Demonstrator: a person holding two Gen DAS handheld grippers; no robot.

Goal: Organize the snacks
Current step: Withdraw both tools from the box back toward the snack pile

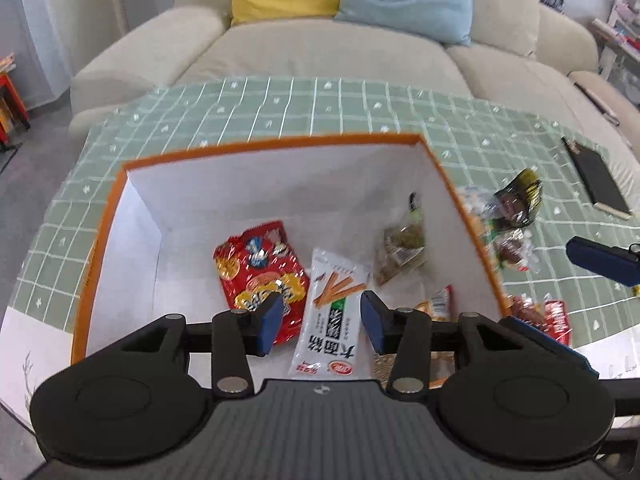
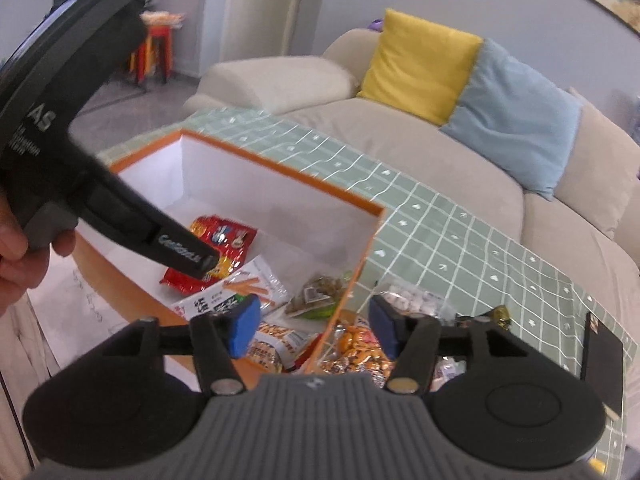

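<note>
With both grippers hovering over the orange-rimmed box [image 1: 276,145], sorting looks partway done. Left of box centre: red snack bag [image 1: 260,276] flat on the floor. Beside it, white stick-snack pack [image 1: 332,312], directly under the left gripper [image 1: 320,322], whose jaws stand apart, nothing between them, so probably just dropped. Right of that, a greenish clear pouch [image 1: 400,252] leans on the box's right wall. Right gripper [image 2: 312,328] straddles that wall, jaws wide, empty. Outside the box on its right: loose pile of snacks [image 2: 360,352] on the green checked tablecloth [image 2: 460,240], likely next to go in.
</note>
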